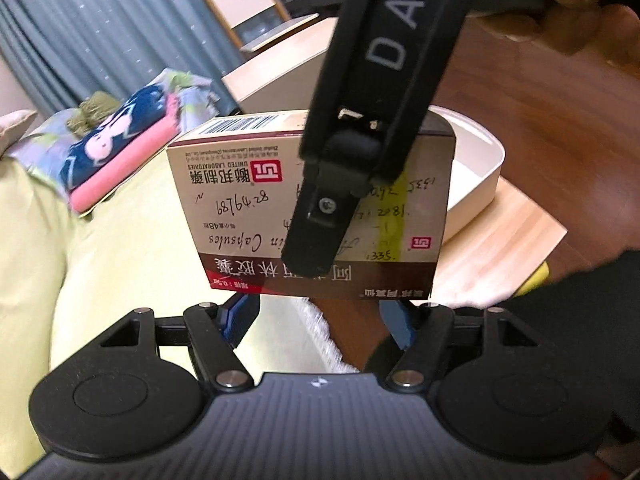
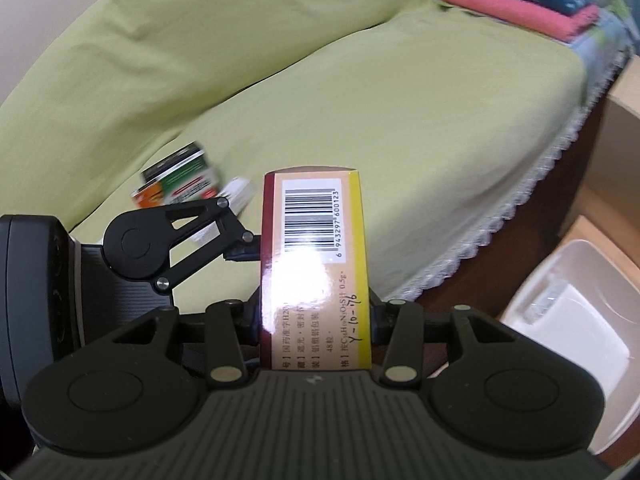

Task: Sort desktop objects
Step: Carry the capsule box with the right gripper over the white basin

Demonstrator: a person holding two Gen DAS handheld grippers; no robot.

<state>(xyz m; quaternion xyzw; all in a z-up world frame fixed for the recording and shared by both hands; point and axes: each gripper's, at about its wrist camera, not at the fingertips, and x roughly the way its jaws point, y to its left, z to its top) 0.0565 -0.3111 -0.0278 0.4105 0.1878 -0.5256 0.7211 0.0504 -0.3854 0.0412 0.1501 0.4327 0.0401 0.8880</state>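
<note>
My right gripper (image 2: 316, 316) clamps the beige-and-maroon cardboard medicine box (image 2: 312, 264) across its narrow faces, above the white plastic tray (image 2: 560, 304). My left gripper (image 1: 320, 320) brackets the box's lower edge; contact unclear. Light, crushable carton: grip gently, near the edges.

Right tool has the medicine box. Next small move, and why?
Probably swing the right tool toward the white bin. It already clamps the medicine box, the left tool is open and not gripping, and the bin sits just off to its right.
</note>
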